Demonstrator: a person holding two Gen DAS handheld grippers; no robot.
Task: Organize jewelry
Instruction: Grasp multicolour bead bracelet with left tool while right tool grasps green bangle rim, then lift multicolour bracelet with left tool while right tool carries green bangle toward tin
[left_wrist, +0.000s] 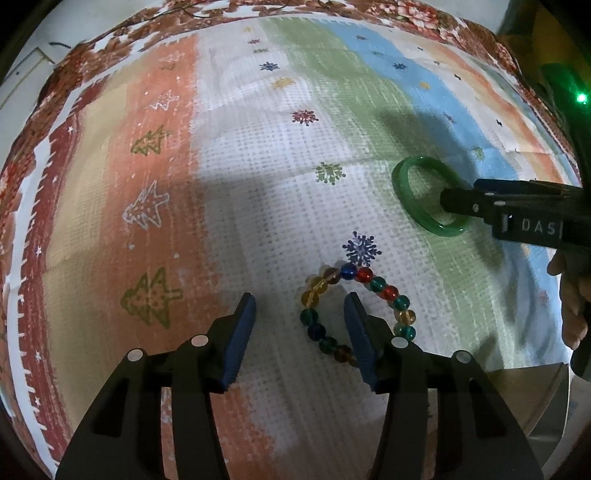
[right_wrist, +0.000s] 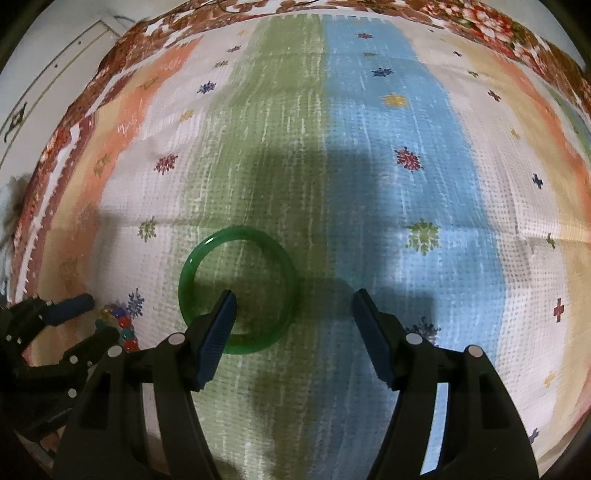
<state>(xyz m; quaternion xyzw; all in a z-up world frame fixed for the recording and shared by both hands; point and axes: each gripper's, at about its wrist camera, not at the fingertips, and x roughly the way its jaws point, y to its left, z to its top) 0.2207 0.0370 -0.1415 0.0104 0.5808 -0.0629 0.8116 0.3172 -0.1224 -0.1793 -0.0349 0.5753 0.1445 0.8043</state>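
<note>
On a striped tablecloth (left_wrist: 258, 192) printed with trees and snowflakes, the left gripper (left_wrist: 299, 310) hangs with its blue-padded jaws spread wide and holding nothing — its right finger (left_wrist: 360, 332) reaches down inside the loop of a multicoloured bead bracelet (left_wrist: 325, 284) lying on the white stripe near the camera. Farther right, a green bangle (right_wrist: 238, 290) lies flat on the green stripe, well apart from the beads. The right gripper (right_wrist: 293, 308) is likewise wide open and empty — its left finger (right_wrist: 218, 328) inside the ring, the other outside.
</note>
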